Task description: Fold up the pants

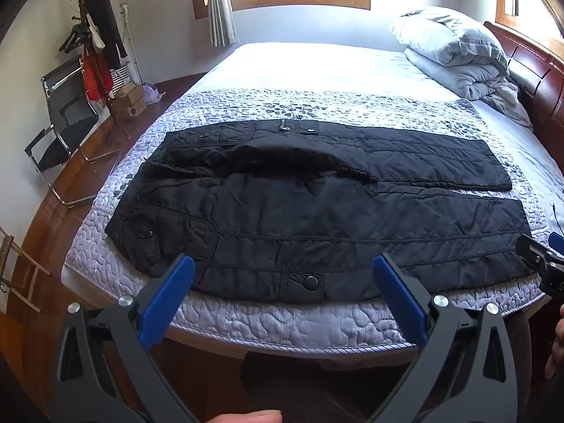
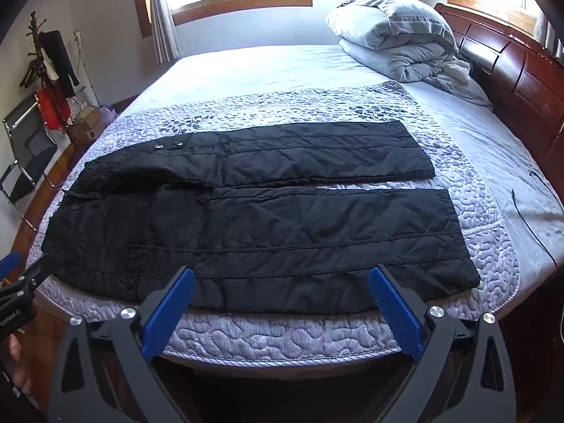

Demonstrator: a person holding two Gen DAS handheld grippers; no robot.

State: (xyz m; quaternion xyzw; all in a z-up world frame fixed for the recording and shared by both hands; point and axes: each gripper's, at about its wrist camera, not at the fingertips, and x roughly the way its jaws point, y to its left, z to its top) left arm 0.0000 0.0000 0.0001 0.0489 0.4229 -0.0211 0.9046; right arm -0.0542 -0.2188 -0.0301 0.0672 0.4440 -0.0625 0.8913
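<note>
While both tools hover off the near edge of the bed (image 1: 282,324), the black pants (image 1: 317,211) lie spread flat on the quilted cover, straight ahead at twelve o'clock from each camera. Their long axis runs from nine o'clock to three o'clock, across the line of reach: the waist end sits toward nine, the two leg cuffs toward three. One leg lies along the near edge, the other farther in, with a narrow strip of cover showing between them near the cuffs.

The left tool (image 1: 282,275) stands with its jaws spread wide and nothing between them; it faces the waist and hip part, just above the snap flap on the near hem. The right tool (image 2: 282,285) is likewise spread wide and empty, facing the lower part of the near leg. So the left hand looks nearer the waist and the right nearer the cuffs.

As I judge it, folding either leg-over-leg or cuffs-to-waist turns on that sideways lie: the near long edge is the one both tools can reach first.

Room is generous beyond the pants at twelve o'clock, where plain sheet runs on. A grey duvet (image 2: 394,35) is heaped at about one o'clock, well apart. A thin dark cord (image 2: 535,211) lies on the sheet at three o'clock, near the cuffs but apart.
</note>
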